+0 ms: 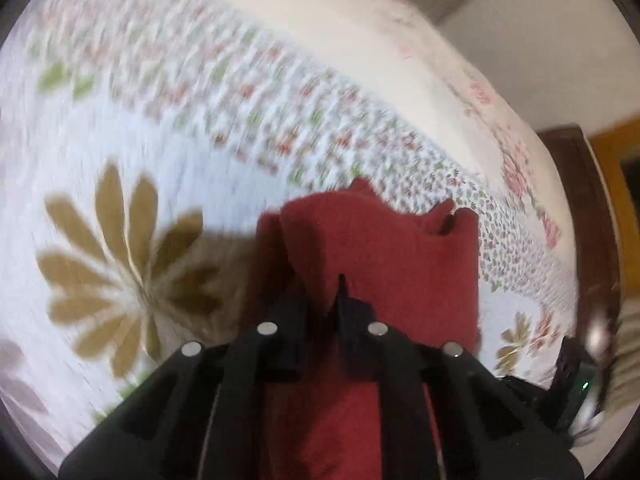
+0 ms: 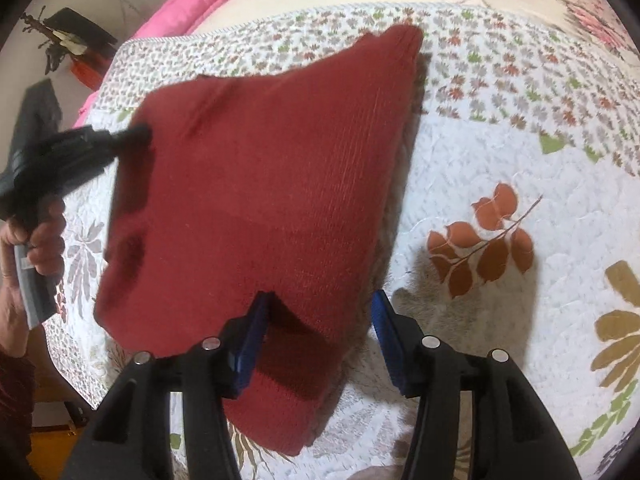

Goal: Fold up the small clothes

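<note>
The right gripper [image 2: 322,336] – blue-padded jaws spread wide – straddles the near corner of a ribbed dark-red knit garment [image 2: 256,200]. The left gripper [image 1: 322,300] pinches its far edge, lifting it above the quilted floral bedspread [image 2: 500,152].

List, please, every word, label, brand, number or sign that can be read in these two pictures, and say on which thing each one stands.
None can be read.
The red knit garment shows no label or print.
The quilt carries only flower and leaf patterns.
The left claw and right claw show no markings.
The grey handle has a small pale tag, too blurred to read.
</note>
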The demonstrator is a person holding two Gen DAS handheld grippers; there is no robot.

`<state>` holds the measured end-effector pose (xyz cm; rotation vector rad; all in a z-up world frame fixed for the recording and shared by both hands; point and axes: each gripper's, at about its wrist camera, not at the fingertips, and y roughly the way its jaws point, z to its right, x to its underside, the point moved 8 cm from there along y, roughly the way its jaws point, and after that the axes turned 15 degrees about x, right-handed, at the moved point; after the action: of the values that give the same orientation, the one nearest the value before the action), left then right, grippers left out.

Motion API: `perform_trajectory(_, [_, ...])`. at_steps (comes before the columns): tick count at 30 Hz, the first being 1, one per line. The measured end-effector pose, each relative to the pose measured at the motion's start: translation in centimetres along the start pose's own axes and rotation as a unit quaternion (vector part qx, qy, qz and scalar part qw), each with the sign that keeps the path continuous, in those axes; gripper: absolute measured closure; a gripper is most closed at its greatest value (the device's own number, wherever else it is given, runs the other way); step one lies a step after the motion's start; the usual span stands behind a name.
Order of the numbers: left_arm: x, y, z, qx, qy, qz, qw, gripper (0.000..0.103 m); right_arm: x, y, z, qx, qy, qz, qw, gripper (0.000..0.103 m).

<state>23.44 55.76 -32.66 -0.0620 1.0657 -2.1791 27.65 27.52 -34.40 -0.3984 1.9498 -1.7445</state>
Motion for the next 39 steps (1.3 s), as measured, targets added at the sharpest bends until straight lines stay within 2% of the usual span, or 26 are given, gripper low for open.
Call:
perform_trajectory(1, [0.3,0.5,-1.2,-0.009,-0.015,-0.010,0.9998,0.091,0.0,0.2,-0.1,-0.001,0.001,0.000,1.000,0.049])
perform_trajectory(3, [0.7,1.1,-2.6,-0.002,-0.041,-0.021,0.9989,0.085,-0.1,0.3,-0.3,-0.006,0.002,-0.001,1.000,0.049])
perform_trajectory(6, [0.8,0.1,-2.4,0.006,-0.038,-0.014,0.9992,0.060,-0.4,0.1,-0.4,0.000,-0.004,0.004,1.000,0.049])
perform_trajectory(8, [1.2,-1.0,-1.4,0.019,-0.026,-0.006,0.9995,0.036,-0.5,-0.3,-0.2,-0.004,0.001,0.007,1.000,0.049])
perform_trajectory(10, [2.0,-1.8,-1.1,0.033,-0.023,-0.012,0.9991,0.022,-0.8,-0.8,-0.1,-0.014,0.010,0.012,1.000,0.044])
perform_trajectory(12, [3.6,-1.8,-0.7,0.053,-0.022,-0.033,0.9978,0.020,-0.9,-1.4,0.0,-0.029,0.022,0.019,0.999,0.034])
perform_trajectory(13, [4.6,-1.7,-0.8,0.061,-0.026,-0.050,0.9966,0.016,-1.1,-1.6,0.0,-0.035,0.025,0.022,0.999,0.032])
perform_trajectory(17, [6.6,-0.1,-2.2,0.069,-0.043,-0.084,0.9932,0.016,-1.8,-1.3,0.7,-0.045,0.046,0.021,0.998,0.027])
perform_trajectory(20, [7.0,1.7,-2.0,0.110,-0.067,-0.104,0.9862,0.016,-2.2,-0.4,1.1,-0.064,0.067,0.011,0.996,0.027])
perform_trajectory(26, [7.0,5.4,-1.6,0.125,-0.053,-0.143,0.9804,0.013,-2.6,2.3,0.5,-0.084,0.068,-0.015,0.994,0.024])
perform_trajectory(28, [6.9,5.9,-1.2,0.127,-0.049,-0.153,0.9789,0.012,-2.7,3.1,0.4,-0.087,0.070,-0.019,0.994,0.020])
perform_trajectory(29, [7.0,6.0,-0.6,0.135,-0.043,-0.159,0.9771,0.016,-2.8,3.5,0.4,-0.091,0.072,-0.020,0.993,0.019])
perform_trajectory(30, [7.1,6.0,-0.1,0.141,-0.038,-0.164,0.9757,0.024,-3.0,4.0,0.3,-0.100,0.077,-0.024,0.992,0.018])
perform_trajectory(33, [7.6,6.2,1.2,0.132,-0.004,-0.167,0.9771,0.027,-3.1,5.0,0.1,-0.118,0.087,-0.031,0.989,0.016])
perform_trajectory(35, [8.3,6.6,1.1,0.121,0.001,-0.168,0.9784,0.029,-3.2,5.4,-0.2,-0.131,0.092,-0.035,0.986,0.016])
perform_trajectory(36, [8.3,6.7,0.8,0.124,-0.006,-0.165,0.9784,0.030,-3.2,5.6,-0.2,-0.132,0.095,-0.036,0.986,0.017])
perform_trajectory(37, [8.3,6.7,0.7,0.131,-0.018,-0.160,0.9782,0.037,-3.3,5.6,-0.3,-0.135,0.095,-0.035,0.986,0.032])
perform_trajectory(38, [8.3,6.6,0.7,0.140,-0.031,-0.155,0.9774,0.048,-3.3,5.3,-0.6,-0.155,0.096,-0.038,0.982,0.041])
perform_trajectory(39, [8.4,6.4,0.8,0.145,-0.036,-0.150,0.9773,0.052,-3.3,4.9,-0.5,-0.159,0.100,-0.036,0.982,0.048])
